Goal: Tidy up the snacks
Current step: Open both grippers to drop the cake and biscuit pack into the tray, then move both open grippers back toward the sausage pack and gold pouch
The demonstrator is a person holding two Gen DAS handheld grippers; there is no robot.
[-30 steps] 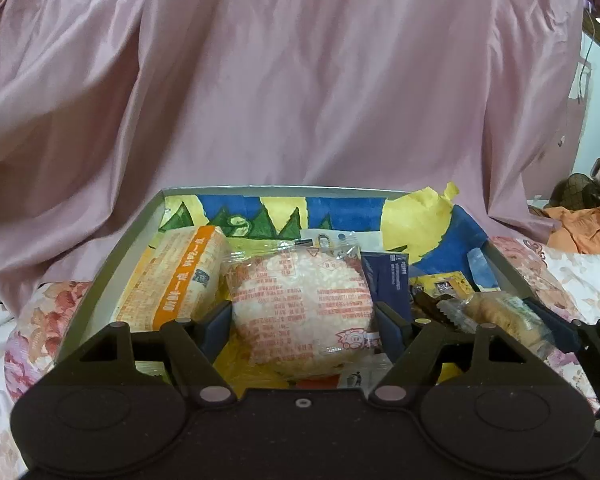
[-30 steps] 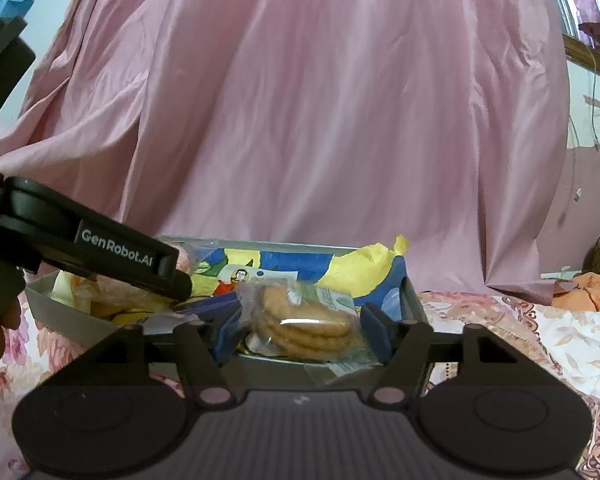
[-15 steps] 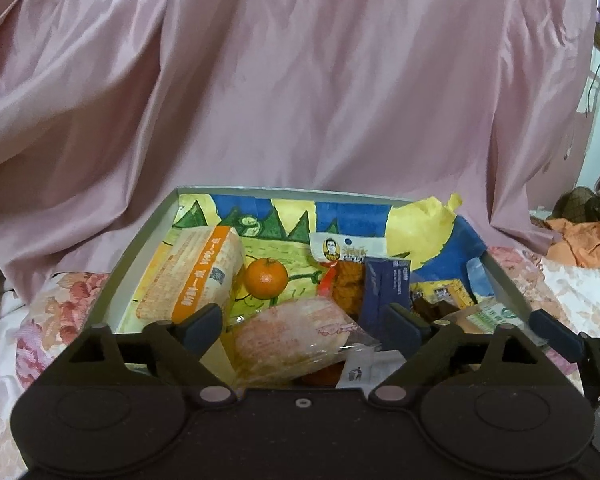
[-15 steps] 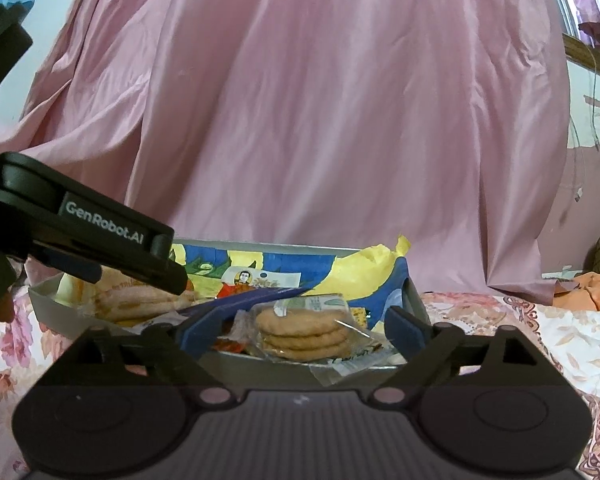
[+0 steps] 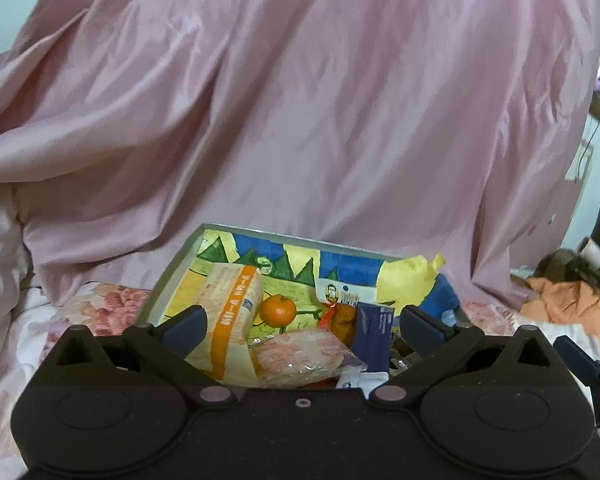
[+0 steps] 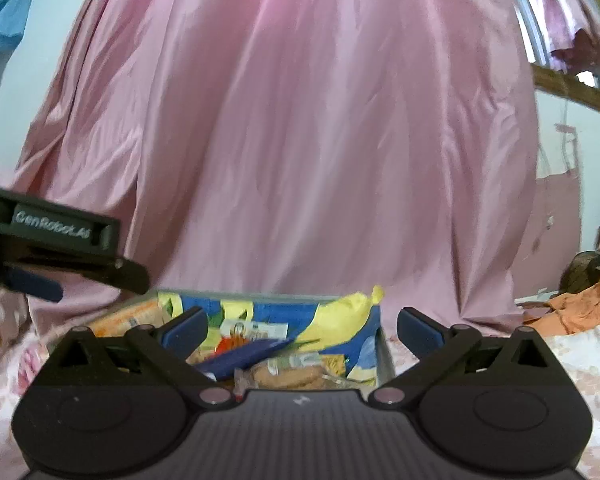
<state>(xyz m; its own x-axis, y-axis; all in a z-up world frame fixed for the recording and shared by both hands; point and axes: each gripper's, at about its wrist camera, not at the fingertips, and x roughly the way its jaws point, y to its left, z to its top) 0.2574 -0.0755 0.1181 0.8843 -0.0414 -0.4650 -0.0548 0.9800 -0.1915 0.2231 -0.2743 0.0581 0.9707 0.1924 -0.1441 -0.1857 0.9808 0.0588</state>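
Low in the left wrist frame, the left tool (image 5: 302, 322) has its jaws opening wide, gripping nothing; the round rice-cracker packet (image 5: 300, 354) lies loose between and below them in the tray (image 5: 172, 268). An orange-banded packet (image 5: 224, 312) sits at centre left, a small orange fruit (image 5: 277, 310) beside it, and a dark blue packet (image 5: 374, 336) stands to the right. Low in the right wrist frame, the right tool (image 6: 302, 330) is likewise opening and empty, above the biscuit packet (image 6: 288, 376) resting in the tray. Pink cloth (image 6: 300, 120) fills the upper frame.
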